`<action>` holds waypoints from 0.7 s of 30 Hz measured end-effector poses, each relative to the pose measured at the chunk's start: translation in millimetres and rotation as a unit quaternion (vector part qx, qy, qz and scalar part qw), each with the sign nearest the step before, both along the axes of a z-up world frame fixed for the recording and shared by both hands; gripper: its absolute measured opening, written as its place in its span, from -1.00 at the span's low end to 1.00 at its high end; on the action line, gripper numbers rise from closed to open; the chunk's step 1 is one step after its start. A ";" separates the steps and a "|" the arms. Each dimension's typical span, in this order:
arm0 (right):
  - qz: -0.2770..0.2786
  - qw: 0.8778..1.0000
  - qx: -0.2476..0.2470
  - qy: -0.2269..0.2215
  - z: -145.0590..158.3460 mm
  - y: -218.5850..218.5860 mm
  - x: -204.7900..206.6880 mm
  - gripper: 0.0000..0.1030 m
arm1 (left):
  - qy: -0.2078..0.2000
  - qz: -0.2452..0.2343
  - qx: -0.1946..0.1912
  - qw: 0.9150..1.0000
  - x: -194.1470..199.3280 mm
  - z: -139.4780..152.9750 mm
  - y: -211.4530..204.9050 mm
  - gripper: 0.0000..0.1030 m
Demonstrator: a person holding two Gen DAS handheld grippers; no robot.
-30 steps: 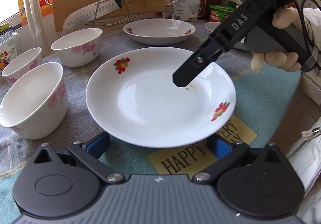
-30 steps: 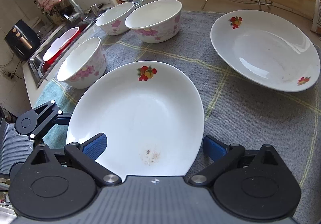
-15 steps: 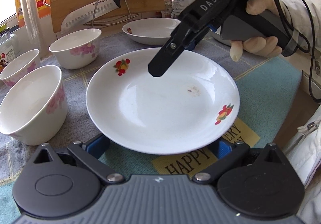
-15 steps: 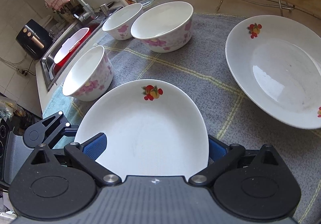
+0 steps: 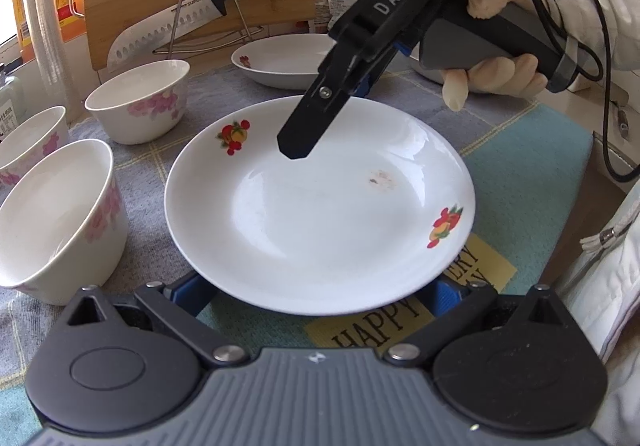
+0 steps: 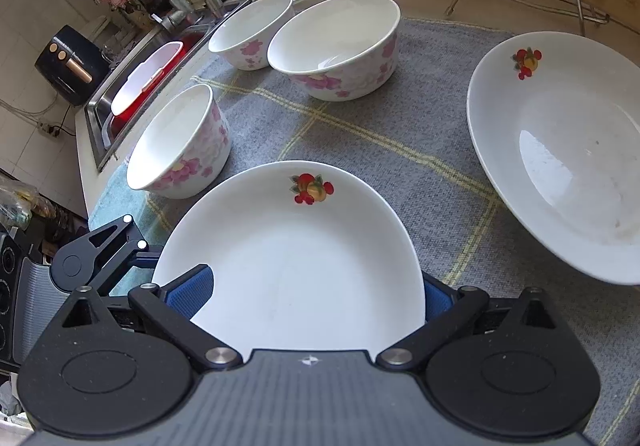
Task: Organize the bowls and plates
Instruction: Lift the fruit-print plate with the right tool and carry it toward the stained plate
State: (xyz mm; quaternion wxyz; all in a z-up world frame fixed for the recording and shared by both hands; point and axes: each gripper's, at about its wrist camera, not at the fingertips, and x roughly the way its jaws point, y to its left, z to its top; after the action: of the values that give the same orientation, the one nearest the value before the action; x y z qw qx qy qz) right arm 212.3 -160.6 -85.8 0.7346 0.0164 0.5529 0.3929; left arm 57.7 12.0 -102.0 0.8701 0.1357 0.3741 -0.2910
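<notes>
**While nothing is stacked yet, both claws sit at the nearest plate**

Although both claws are at work, the sorting looks barely begun: no plate rests on another and no bowl sits inside another in either view.

The near plate [image 5: 320,206], white with fruit prints, lies at the centre of the left wrist view on a grey checked cloth [image 5: 192,98] that covers the tabletop. Its near rim sits between the blue pads of the left claw [image 5: 320,292], which stands wide, one pad at each side of the rim; whether they touch it I cannot tell. The right claw [image 5: 294,150], held by a gloved hand [image 5: 496,74], hangs over the plate's far half; in the right wrist view its blue pads [image 6: 188,292] stand wide with the same plate's rim between them.

A second plate [image 6: 560,150] lies well apart at the right edge of the right wrist view. Three flowered bowls are separate: one bowl [image 6: 180,142] at left centre, a larger bowl [image 6: 336,46] beyond, and a far bowl [image 6: 252,32] beside it.

By my judgement, plates must be stacked and bowls nested; all of it remains.
</notes>
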 end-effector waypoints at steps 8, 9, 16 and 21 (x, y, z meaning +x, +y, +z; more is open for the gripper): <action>-0.002 1.000 -0.002 0.002 0.1 1.4 0.4 1.00 | -0.002 -0.007 -0.003 1.000 0.2 -0.7 0.4 0.99; -0.001 1.000 -0.002 0.003 0.1 1.5 0.7 1.00 | -0.003 -0.008 -0.002 1.000 -0.1 -0.4 0.0 0.99; -0.003 1.000 -0.003 0.000 0.2 2.5 0.0 1.00 | 0.000 -0.009 0.001 1.000 0.9 0.6 -0.5 0.99; -0.007 1.000 -0.003 0.002 0.3 2.2 -0.2 1.00 | 0.001 -0.009 0.004 1.000 1.6 0.8 -1.8 0.98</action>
State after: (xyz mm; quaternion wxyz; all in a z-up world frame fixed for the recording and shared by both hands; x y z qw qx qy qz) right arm 212.1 -158.4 -85.5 0.7363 0.0190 0.5556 0.3857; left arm 59.3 10.3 -101.2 0.8664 0.1421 0.3748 -0.2979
